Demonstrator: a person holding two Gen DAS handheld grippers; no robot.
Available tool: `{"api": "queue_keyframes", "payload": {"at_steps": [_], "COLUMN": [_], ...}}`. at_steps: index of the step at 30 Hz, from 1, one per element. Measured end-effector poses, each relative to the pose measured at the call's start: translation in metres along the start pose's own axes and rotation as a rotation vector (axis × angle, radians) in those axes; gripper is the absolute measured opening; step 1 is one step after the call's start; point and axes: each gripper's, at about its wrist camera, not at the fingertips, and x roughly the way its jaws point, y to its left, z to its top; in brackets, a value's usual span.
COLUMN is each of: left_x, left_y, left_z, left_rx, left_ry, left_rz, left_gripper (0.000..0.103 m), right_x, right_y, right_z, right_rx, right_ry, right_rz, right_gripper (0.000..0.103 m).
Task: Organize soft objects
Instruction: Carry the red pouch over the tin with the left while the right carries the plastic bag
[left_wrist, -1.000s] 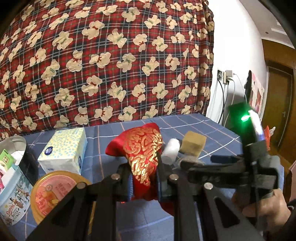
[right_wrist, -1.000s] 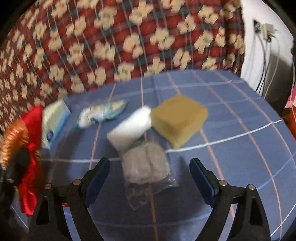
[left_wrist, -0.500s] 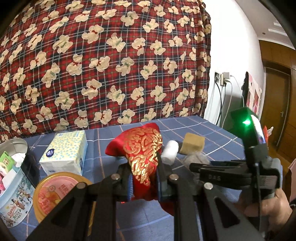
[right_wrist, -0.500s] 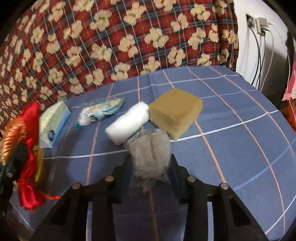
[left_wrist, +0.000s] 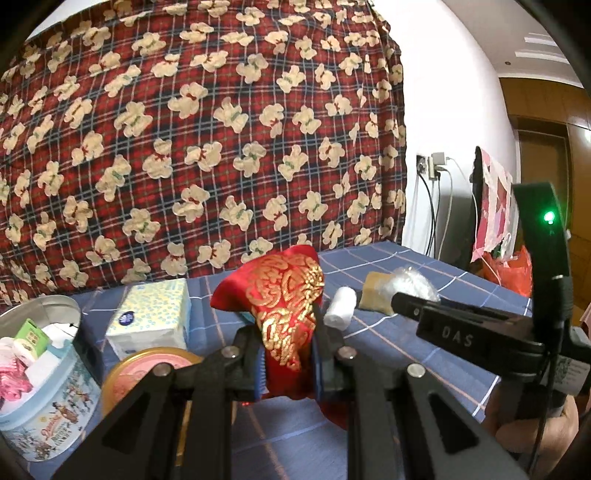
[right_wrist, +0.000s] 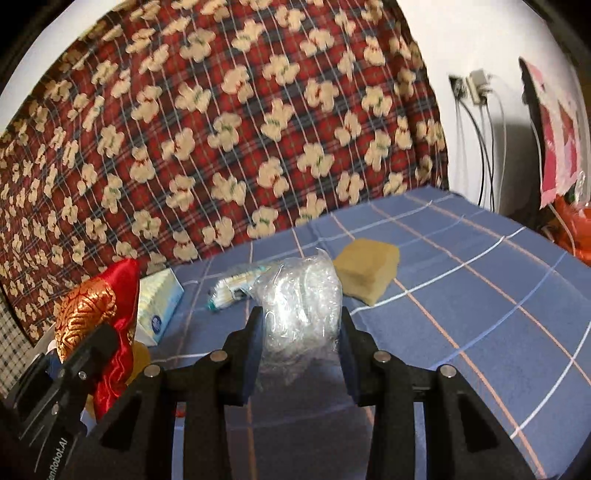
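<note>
At far left a round tin (left_wrist: 40, 354) is sitting open on the blue checked tablecloth (right_wrist: 480, 295), beside a tissue pack (left_wrist: 151, 317). The left gripper (left_wrist: 288, 354) is pinching a red and gold satin pouch (left_wrist: 284, 295) at its middle; it looks light and slippery. To its right, the right gripper (right_wrist: 301, 343) is squeezing a crinkly clear plastic bag (right_wrist: 301, 299) above the cloth, soft and easily crushed.
</note>
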Motion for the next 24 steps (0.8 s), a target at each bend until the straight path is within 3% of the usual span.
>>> {"api": "queue_keyframes", "payload": {"at_steps": [10, 24], "left_x": [-0.02, -0.05], "left_y": [0.02, 0.061], "left_z": [-0.006, -0.009], "left_rx": [-0.013, -0.002], "left_ry": [-0.024, -0.078], "left_rz": [0.011, 0.106], "left_gripper": [0.017, 0.017], "right_x": [-0.026, -0.029], "right_y": [0.036, 0.087], "right_z": [-0.01, -0.023], "right_rx": [-0.06, -0.118], "right_ry": [-0.119, -0.141], "right_rz": [-0.012, 0.053], "right_gripper": [0.041, 0.041]}}
